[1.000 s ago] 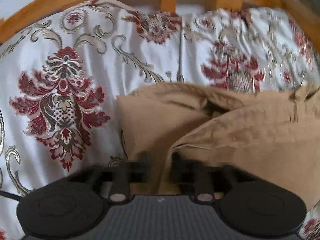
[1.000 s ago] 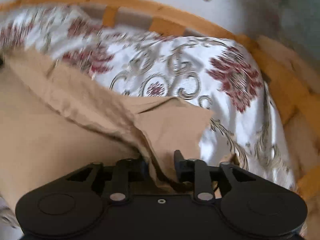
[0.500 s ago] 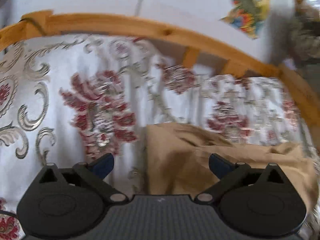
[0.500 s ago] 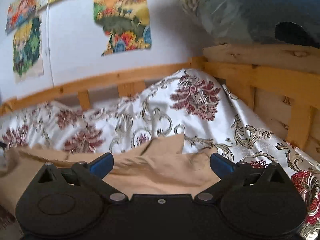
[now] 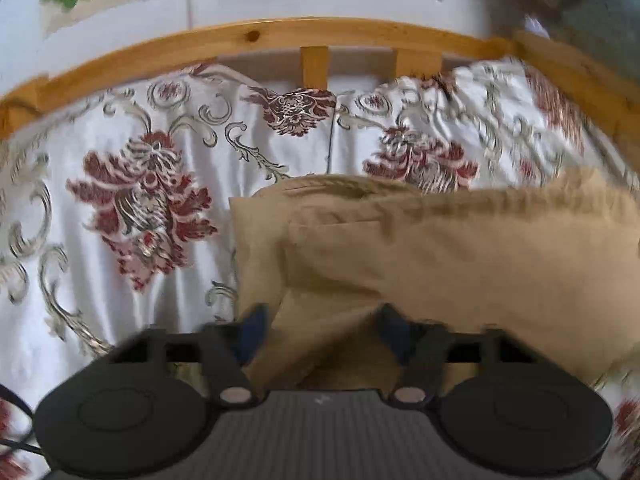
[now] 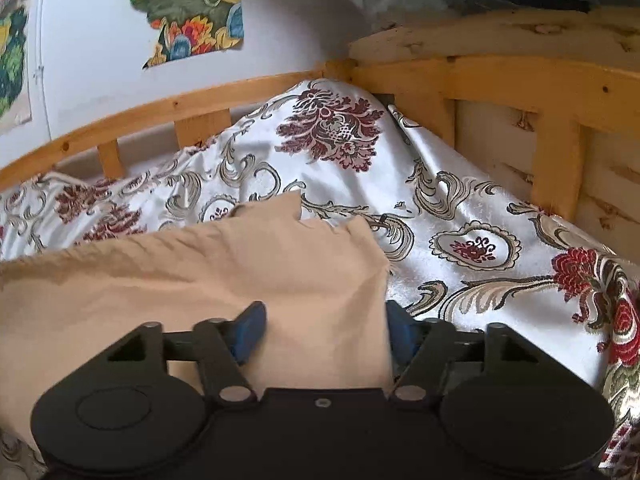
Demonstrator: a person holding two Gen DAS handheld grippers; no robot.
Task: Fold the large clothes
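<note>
A tan garment (image 5: 460,248) lies folded on a bed; in the left wrist view its left end shows a sewn pocket edge. My left gripper (image 5: 320,324) is low over the garment's near left part. Its jaws are closing, with a raised fold of tan cloth between them, and the fingers are blurred. In the right wrist view the same garment (image 6: 200,272) fills the lower left. My right gripper (image 6: 324,328) straddles its right end, and the cloth's right edge runs beside the right blue pad (image 6: 400,328). These jaws are closing too and have not pinched the cloth.
A white satin bed cover (image 5: 120,280) with red flowers lies under the garment and is rumpled into a hump (image 6: 340,132) at the far corner. A wooden bed rail (image 5: 256,36) and a wooden end board (image 6: 500,76) fence the bed. Bright pictures (image 6: 188,4) hang on the wall.
A second ago both grippers were shut on tan cloth. Half a second ago both were wide open and lifted away. Now both are back down over the garment's near edge, jaws narrower.
</note>
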